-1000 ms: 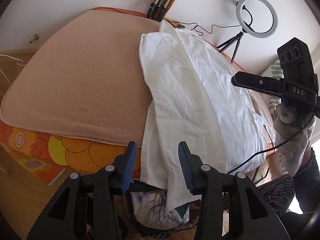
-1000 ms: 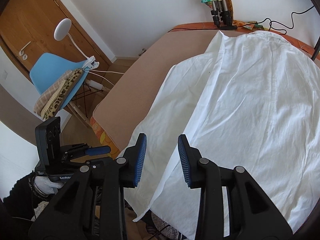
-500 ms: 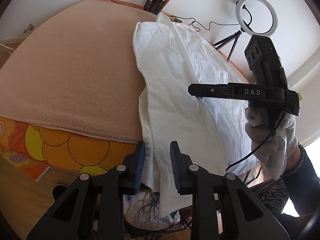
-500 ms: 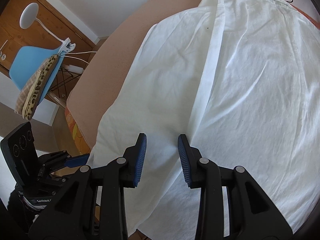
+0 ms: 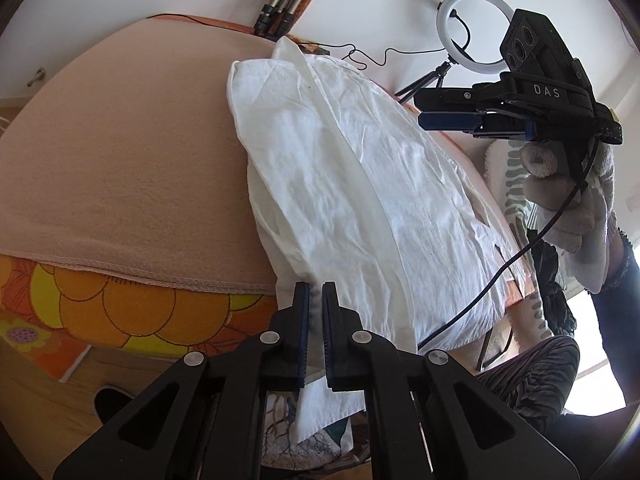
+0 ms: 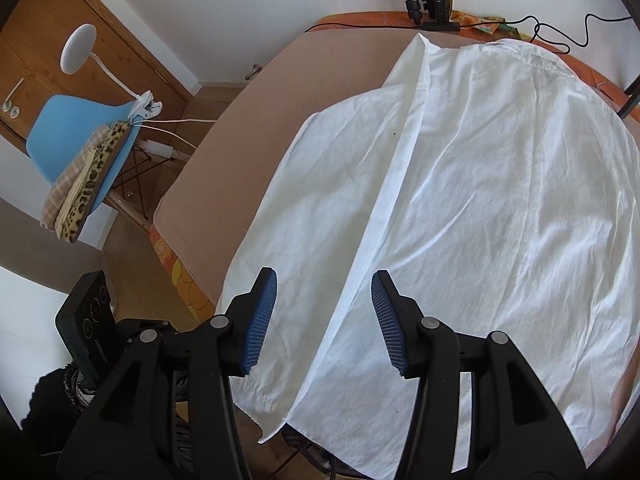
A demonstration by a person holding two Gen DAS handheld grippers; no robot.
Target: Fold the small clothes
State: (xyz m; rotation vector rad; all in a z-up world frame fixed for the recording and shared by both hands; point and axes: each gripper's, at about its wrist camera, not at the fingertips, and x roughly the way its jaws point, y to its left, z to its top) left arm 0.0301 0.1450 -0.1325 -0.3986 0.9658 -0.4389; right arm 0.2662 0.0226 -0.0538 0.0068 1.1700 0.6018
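A white shirt [image 5: 360, 184] lies spread on the padded table, its near hem hanging over the front edge. My left gripper [image 5: 315, 292] is shut on that hem's left part, with cloth pinched between the blue pads. In the right wrist view the shirt [image 6: 480, 200] fills the frame and its long front band runs under my right gripper [image 6: 324, 316]. Those jaws are opening, and nothing is pinched between them. From the left wrist view, the right gripper [image 5: 419, 110] hangs well above the shirt's right side, held by a gloved hand [image 5: 568, 208].
A peach blanket [image 5: 120, 160] covers the table over an orange flowered cloth [image 5: 120, 312]. A ring light [image 5: 476, 28] and tripod legs [image 5: 276, 20] stand at the back. To the left, a blue chair [image 6: 80, 136] carries folded cloths, with a white lamp [image 6: 78, 48] beside it.
My left gripper has closed onto the shirt's hem. My right gripper dipped close over the shirt, then lifted away to the upper right with its jaws spread wider.
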